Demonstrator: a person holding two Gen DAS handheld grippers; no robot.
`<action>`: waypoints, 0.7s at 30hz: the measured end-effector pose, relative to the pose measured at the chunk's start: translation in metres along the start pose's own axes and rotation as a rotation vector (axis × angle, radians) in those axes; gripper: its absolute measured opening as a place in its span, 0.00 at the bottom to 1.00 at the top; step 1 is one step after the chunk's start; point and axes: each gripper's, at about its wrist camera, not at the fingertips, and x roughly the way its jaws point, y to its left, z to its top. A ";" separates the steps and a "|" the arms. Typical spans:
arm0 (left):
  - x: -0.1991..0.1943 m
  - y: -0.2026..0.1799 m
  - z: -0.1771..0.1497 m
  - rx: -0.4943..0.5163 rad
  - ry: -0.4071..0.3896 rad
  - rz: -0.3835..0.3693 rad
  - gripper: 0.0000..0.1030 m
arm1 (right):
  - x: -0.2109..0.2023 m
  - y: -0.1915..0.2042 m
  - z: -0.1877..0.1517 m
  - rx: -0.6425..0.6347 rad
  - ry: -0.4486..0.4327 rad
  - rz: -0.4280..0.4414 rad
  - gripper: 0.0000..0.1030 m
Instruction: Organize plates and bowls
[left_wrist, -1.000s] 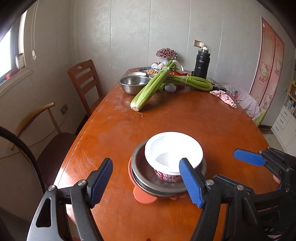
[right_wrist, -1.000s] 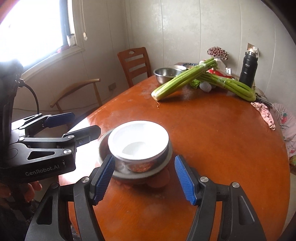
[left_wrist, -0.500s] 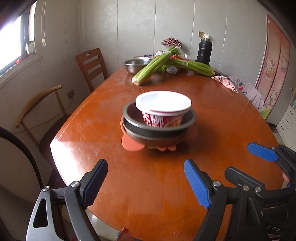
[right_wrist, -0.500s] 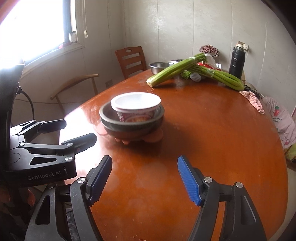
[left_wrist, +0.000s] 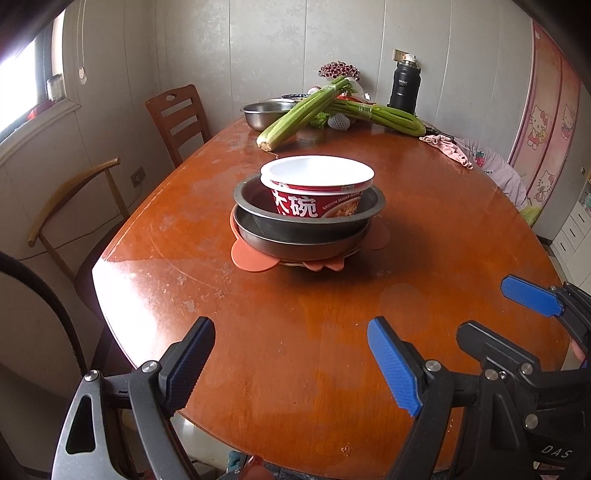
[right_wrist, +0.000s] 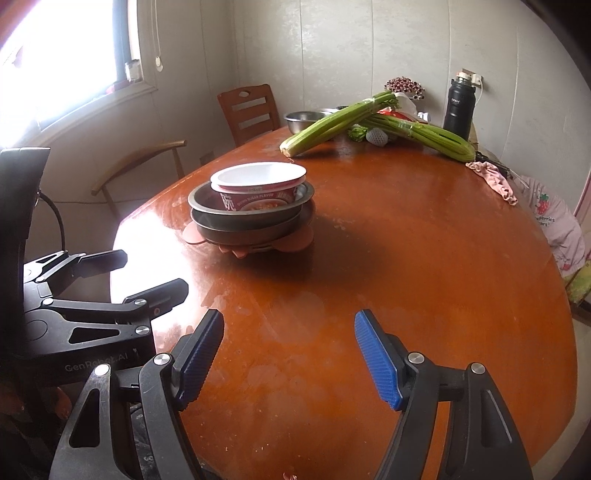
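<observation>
White paper bowl (left_wrist: 317, 184) nests in stacked metal bowls (left_wrist: 303, 225) on the table (left_wrist: 424, 229).

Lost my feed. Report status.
Left gripper and right gripper open, empty. Noodle bowl nested in metal bowls on table. Nothing between.

Home dining room. Wooden oval counter (left_wrist: 424, 229) with chairs (left_wrist: 177, 118) alongside; celery (left_wrist: 306, 110), steel bowl (left_wrist: 266, 112), thermos (left_wrist: 404, 88) at far end; cartoon-cat door panel (left_wrist: 546, 122); window (right_wrist: 66, 62); panelled walls.
</observation>
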 end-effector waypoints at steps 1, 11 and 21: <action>0.000 0.000 0.000 -0.003 0.001 0.002 0.82 | 0.000 0.000 0.000 0.001 -0.001 -0.001 0.73; 0.002 0.000 0.001 -0.003 0.007 0.000 0.82 | 0.001 -0.002 0.003 0.011 0.004 -0.006 0.73; 0.006 0.003 0.003 -0.001 0.013 0.003 0.82 | 0.003 -0.002 0.005 0.014 0.010 -0.014 0.73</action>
